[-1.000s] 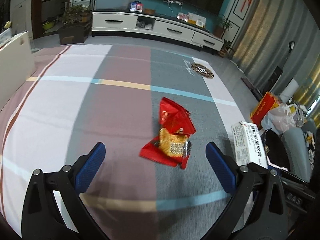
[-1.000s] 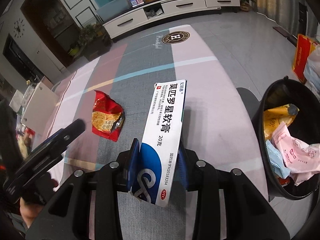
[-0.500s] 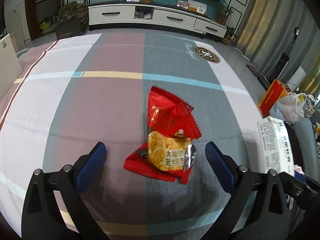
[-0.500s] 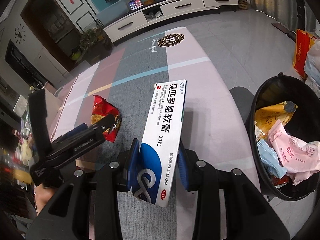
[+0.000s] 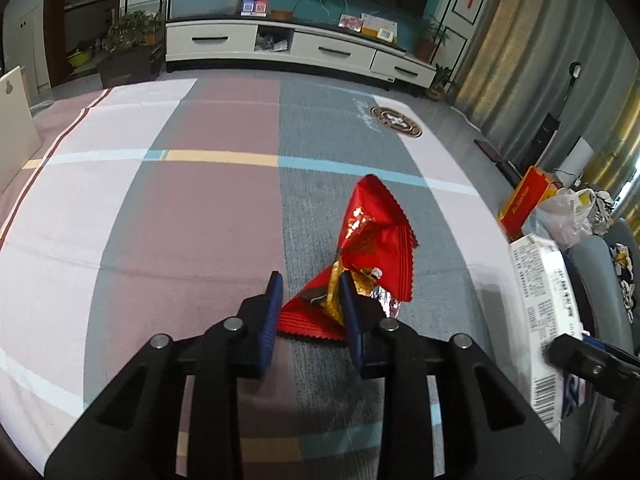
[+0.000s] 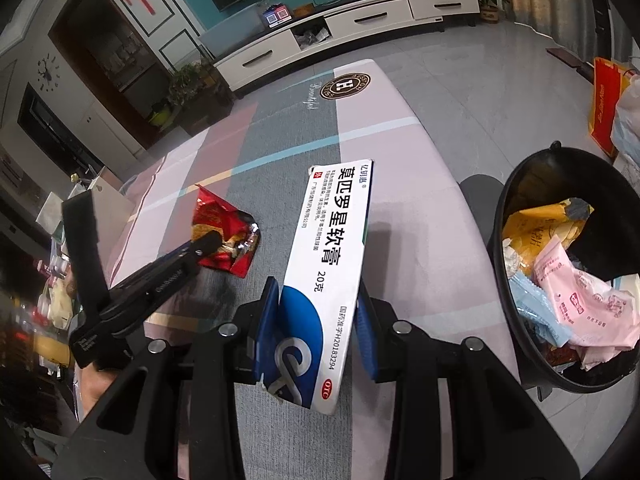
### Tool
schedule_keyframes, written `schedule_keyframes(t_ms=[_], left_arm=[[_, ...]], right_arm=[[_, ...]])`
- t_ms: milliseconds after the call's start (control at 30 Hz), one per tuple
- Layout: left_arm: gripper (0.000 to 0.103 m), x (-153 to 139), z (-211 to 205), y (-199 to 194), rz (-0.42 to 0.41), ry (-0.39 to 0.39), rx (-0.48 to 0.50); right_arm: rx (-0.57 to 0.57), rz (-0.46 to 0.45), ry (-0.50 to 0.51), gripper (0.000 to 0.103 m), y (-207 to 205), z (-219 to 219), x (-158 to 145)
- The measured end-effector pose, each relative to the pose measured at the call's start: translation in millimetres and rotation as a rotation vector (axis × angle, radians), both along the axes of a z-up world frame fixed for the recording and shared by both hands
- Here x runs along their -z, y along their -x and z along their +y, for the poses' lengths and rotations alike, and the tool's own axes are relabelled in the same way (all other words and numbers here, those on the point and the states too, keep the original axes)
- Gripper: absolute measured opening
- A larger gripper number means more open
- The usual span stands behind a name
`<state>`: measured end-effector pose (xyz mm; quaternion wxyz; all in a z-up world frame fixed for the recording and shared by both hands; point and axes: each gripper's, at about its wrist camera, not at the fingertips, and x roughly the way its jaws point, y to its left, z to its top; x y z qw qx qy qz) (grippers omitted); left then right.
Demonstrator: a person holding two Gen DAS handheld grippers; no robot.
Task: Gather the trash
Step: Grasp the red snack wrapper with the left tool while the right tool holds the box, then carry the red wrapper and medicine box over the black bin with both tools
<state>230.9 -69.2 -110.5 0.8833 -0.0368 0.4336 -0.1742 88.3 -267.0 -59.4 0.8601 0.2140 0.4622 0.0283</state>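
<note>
Left gripper (image 5: 309,294): now pinching the near end of the red snack wrapper (image 5: 362,264) between its 2 blue pads, having been spread wide around it only 0.5 s ago. Crumpling the foil upward ahead of the tips, with the far corner standing up off the striped tablecloth (image 5: 192,216) and the lower edge seemingly resting on the cloth. Judging the grasp as just made and the lift as not yet begun.

Moving rightward: right gripper (image 6: 318,312) still clamping the white and blue medicine box (image 6: 332,264), the box jutting forward and upward well past the fingertips, same pose as 1 s ago. Hanging above the table's right edge, not yet over the bin.

Further right of that gripper: black trash bin (image 6: 516,184) standing beside the table, already holding yellow, pink and blue wrappers.

Meaning for the task: both pieces of trash now secured, 1 per gripper, leaving carrying to the bin and releasing. Watching for the thin wrapper slipping from the pads during the lift.
</note>
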Motion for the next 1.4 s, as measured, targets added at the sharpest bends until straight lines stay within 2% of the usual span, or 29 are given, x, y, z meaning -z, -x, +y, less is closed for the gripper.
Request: schedule_keyframes(t_ms=[300,767,933,1400], left_arm=[[0.029,-21,11,30,-0.026,0.013,-0.009],[0.030,-51,35,91,-0.057,-0.045,-0.061],[0.031,-63,43,113,-0.073,-0.033,-0.079],[0.032,-91,31,150,-0.120,-0.050,-0.055]], right_arm=[[-0.017,-0.012,-0.018,0.037,9,1,-3],[-0.062,-0.035,-0.019,0.037,32,13,-18],[-0.076,-0.058,0.003,0.037,43,19,-29],[-0.090,-0.125,0.024,0.037,70,20,-55]])
